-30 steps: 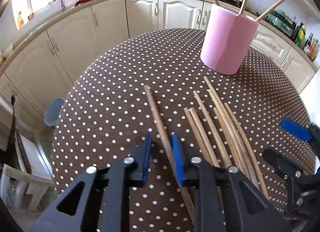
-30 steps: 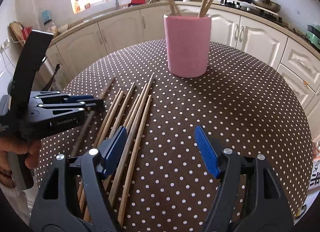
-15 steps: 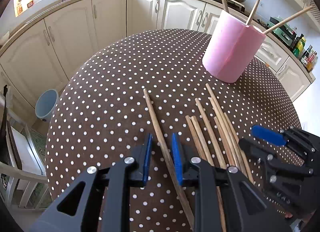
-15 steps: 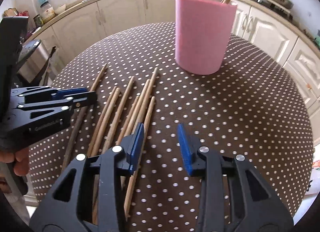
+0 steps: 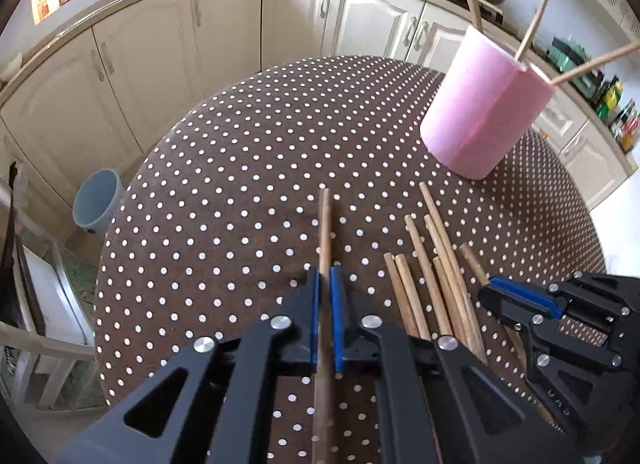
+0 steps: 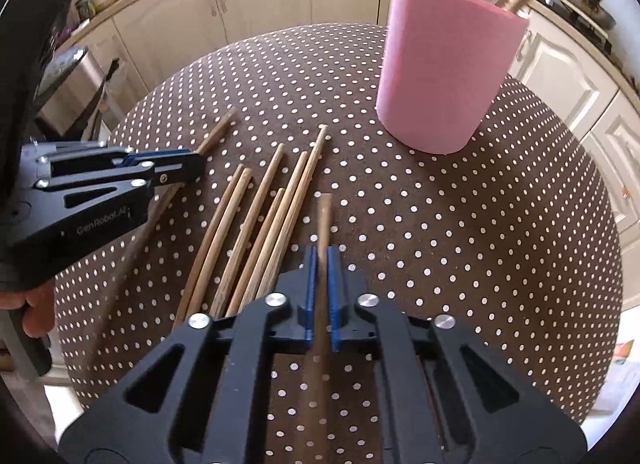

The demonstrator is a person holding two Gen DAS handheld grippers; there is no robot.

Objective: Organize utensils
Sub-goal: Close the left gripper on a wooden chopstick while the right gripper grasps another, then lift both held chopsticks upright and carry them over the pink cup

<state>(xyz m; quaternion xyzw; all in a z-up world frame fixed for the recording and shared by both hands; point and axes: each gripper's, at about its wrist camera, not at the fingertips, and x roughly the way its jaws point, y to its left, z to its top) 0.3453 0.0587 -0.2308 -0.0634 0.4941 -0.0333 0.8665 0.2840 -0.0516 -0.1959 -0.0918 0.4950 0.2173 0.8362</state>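
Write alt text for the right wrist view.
The right gripper is shut on a wooden chopstick above a brown polka-dot table. Left of it lie loose chopsticks; further left, the left gripper grips another. A pink holder stands behind.
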